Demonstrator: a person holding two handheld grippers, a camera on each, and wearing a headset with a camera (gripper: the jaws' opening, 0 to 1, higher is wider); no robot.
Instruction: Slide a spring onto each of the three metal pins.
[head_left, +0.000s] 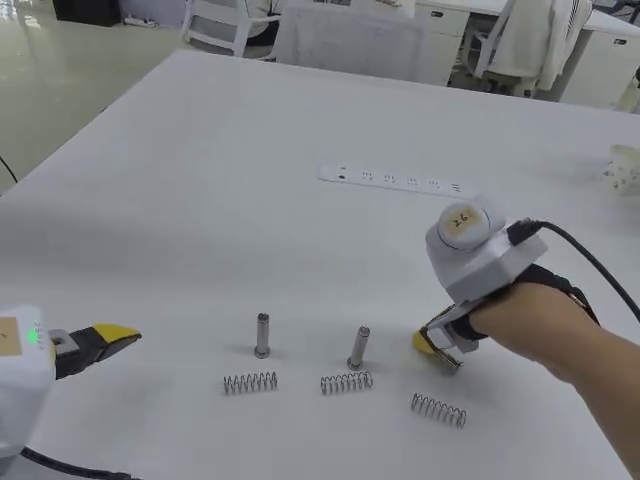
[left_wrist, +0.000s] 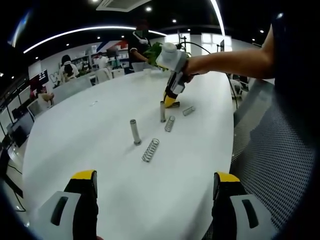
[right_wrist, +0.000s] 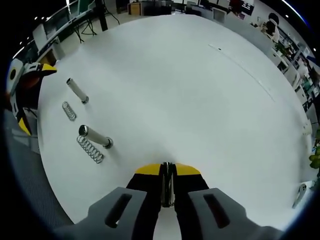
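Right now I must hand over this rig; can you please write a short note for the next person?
Left gripper: open, empty, to the left of the pins.
Right gripper: fingers shut on a thin metal piece, apparently the third pin, low over the table.
Left pin and middle pin stand upright, both bare.
Left spring, middle spring and right spring lie flat in a row nearer the person.
Done: no spring is on a pin.
Left: all three springs.

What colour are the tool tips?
Yellow, on the left tool, best in the left gripper view.
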